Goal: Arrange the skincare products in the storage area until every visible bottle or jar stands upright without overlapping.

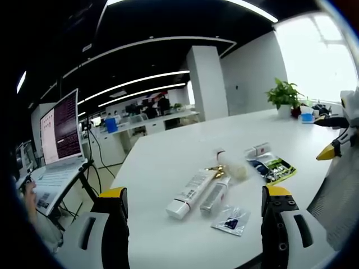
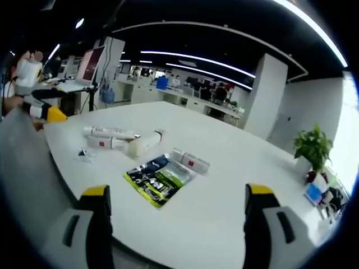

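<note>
**Operator:** Task status?

**Inspector:** By my reading, not started. Every product lies flat on the white table, near the edge closest to the person. In the left gripper view, a long white tube and a shorter silver tube lie side by side, touching or nearly so. A cream bottle with a gold neck rests just beyond them, and a small white tube with a red mark lies further toward the far edge. A green-and-black sachet and a small clear packet also lie flat. Nothing stands upright — all standing-up and spacing work remains.

**Operator:** Gripper condition?

**Inspector:** Left gripper: jaws spread wide, nothing between them, held above the near edge and aimed at the tube pair. Right gripper: jaws likewise wide apart and empty, hovering over the table edge with the sachet just ahead.

**Operator:** Spacing between the two?

**Inspector:** Well apart — the yellow tip of the other gripper enters the left gripper view at its right side.
</note>
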